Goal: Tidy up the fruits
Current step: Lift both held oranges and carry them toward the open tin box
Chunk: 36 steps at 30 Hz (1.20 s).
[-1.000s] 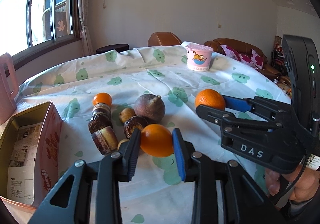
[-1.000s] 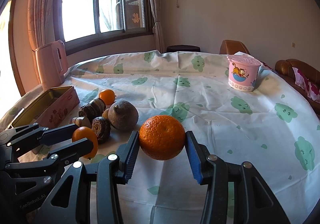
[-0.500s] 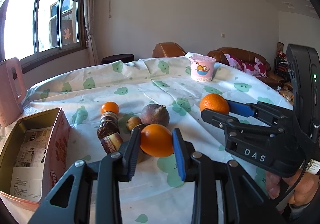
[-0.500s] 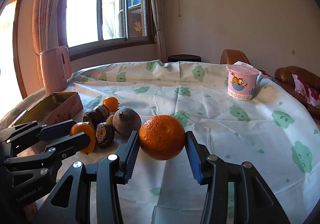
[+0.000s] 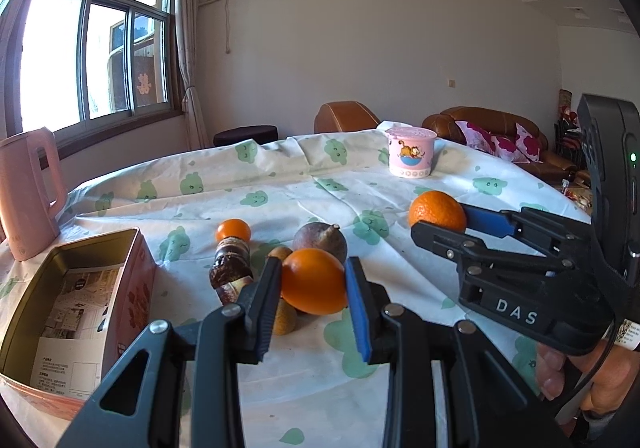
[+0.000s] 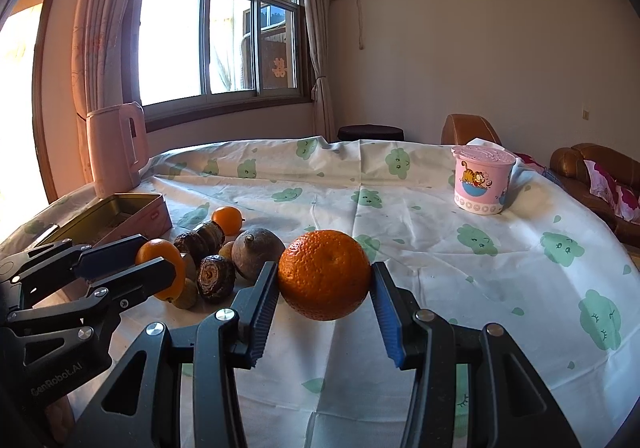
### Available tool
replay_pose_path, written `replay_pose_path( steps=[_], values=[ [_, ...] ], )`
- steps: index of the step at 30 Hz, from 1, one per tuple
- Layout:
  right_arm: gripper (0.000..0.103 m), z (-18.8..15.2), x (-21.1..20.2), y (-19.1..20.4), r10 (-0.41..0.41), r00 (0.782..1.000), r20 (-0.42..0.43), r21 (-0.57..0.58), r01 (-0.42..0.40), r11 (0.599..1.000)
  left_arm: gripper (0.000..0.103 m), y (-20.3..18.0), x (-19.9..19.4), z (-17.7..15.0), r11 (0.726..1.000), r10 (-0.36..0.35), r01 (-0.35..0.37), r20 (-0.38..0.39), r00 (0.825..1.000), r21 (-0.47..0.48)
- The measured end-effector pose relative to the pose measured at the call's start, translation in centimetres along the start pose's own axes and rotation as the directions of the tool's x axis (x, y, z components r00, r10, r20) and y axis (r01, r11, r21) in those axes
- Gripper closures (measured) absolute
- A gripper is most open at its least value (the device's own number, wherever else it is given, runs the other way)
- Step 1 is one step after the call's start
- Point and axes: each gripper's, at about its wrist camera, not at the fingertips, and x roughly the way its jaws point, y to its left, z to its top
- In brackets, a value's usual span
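The left gripper (image 5: pixel 313 282) is clamped on a smooth orange fruit (image 5: pixel 314 281), held just above the tablecloth (image 5: pixel 280 184) at the lower middle of the left wrist view. The right gripper (image 6: pixel 325 280) grips a larger, pebbly orange (image 6: pixel 325 274) in the centre of its own view, also clear of the cloth.

Around them, a loose cluster of fruit lies on the cloth: a brown round fruit (image 5: pixel 320 246), dark ridged ones (image 5: pixel 232 268) and a small orange (image 5: pixel 233 230) behind. At the lower left of the left view stands an open tin box (image 5: pixel 136 268) with only paper inside.

Both fruits look picked and in carry. The next move is likely to bring each over the tin and set it down inside, one gripper at a time so they do not collide.
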Motion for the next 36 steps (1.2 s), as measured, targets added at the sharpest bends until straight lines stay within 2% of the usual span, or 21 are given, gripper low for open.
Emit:
replay_pose_path(
  steps=[13,20,26,36],
  values=[
    [0.055,-0.1,-0.9,0.1,-0.002,0.998,0.058,-0.008,0.003,1.000,0.069,1.0,-1.1,0.3,0.997,0.080,-0.080,0.054,0.995,-0.001],
    [0.055,0.0,-1.0,0.8,-0.022,0.998,0.059,-0.037,0.024,0.999,0.069,2.2,-1.7,0.4,0.994,0.113,-0.112,0.062,0.992,-0.012],
    [0.055,0.6,-0.8,1.8,-0.011,0.999,0.050,-0.058,0.014,0.998,0.069,3.6,-2.2,0.4,0.990,0.141,-0.138,0.065,0.988,-0.037],
    [0.055,2.8,-0.6,4.5,0.054,0.997,0.054,-0.100,-0.048,0.994,0.069,6.5,-3.4,0.5,0.978,0.200,-0.195,0.067,0.977,-0.074]
  ],
)
